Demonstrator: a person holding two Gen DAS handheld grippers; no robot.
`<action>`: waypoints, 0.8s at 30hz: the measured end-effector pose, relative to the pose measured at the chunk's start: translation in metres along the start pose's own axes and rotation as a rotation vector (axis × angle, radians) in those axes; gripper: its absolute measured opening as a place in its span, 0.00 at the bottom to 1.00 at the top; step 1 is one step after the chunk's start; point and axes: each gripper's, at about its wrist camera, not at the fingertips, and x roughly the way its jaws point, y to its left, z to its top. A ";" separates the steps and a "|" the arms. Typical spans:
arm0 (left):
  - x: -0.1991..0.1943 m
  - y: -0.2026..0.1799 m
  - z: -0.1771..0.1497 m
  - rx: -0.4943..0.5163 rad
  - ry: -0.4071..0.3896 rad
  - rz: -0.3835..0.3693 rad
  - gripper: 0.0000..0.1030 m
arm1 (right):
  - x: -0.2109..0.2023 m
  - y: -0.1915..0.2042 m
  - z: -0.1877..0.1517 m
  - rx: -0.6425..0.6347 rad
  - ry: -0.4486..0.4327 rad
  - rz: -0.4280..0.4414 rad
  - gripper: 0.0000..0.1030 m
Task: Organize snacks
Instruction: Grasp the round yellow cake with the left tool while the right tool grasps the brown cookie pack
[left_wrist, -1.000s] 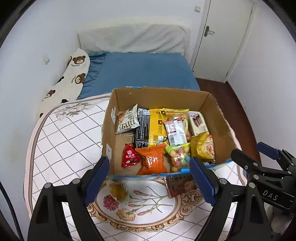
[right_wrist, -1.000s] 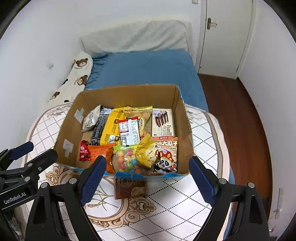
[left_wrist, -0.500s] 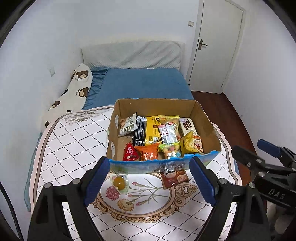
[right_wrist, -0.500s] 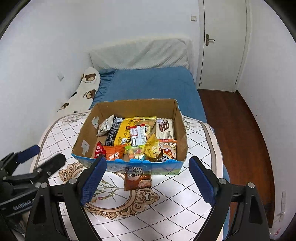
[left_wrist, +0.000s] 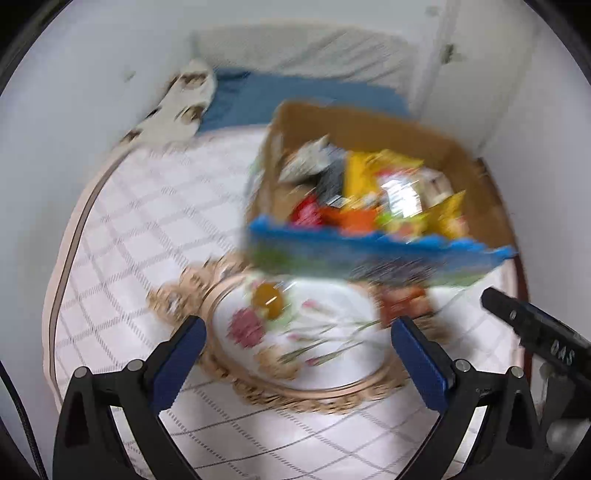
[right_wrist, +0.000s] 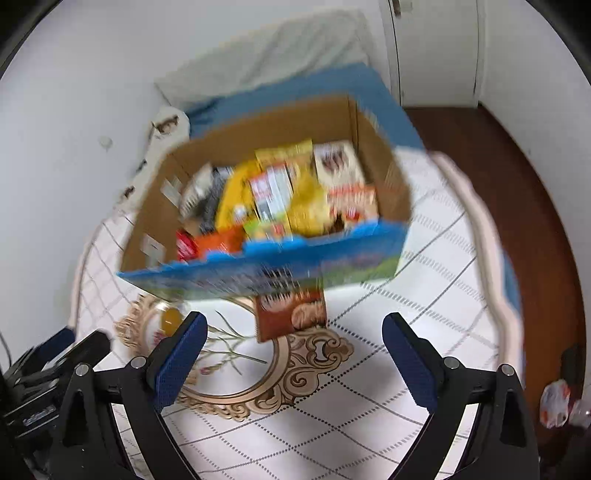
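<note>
A cardboard box (left_wrist: 476, 188) (right_wrist: 325, 114) with a blue front wall stands on the table, filled with several snack packets. In front of it lie a brown snack packet (right_wrist: 291, 314) (left_wrist: 402, 302) and a small orange jelly cup (left_wrist: 266, 300) (right_wrist: 171, 320). My left gripper (left_wrist: 297, 350) hangs over the tablecloth just short of the jelly cup, its jaws opening with nothing between them. My right gripper (right_wrist: 293, 349) hovers just short of the brown packet, its jaws also opening, empty. Both views are blurred by motion.
The round table carries a white checked cloth with a floral medallion (left_wrist: 295, 347). Behind it is a bed with a blue sheet (right_wrist: 295, 88) and a bear-print pillow (left_wrist: 184, 99). A white door (right_wrist: 436, 51) and brown floor (right_wrist: 517, 184) lie to the right.
Both grippers have dropped toward the table in front of the box and their jaws have spread wider. The views have tilted and blurred. The snacks have not moved.
</note>
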 end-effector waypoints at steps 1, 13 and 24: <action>0.008 0.005 -0.005 -0.012 0.015 0.017 1.00 | 0.014 -0.002 -0.003 0.007 0.013 -0.005 0.95; 0.067 0.081 -0.038 -0.130 0.139 0.188 1.00 | 0.135 0.032 -0.017 -0.114 0.058 -0.165 0.77; 0.117 0.050 -0.001 -0.108 0.215 0.081 1.00 | 0.119 0.015 -0.057 -0.112 0.119 -0.135 0.43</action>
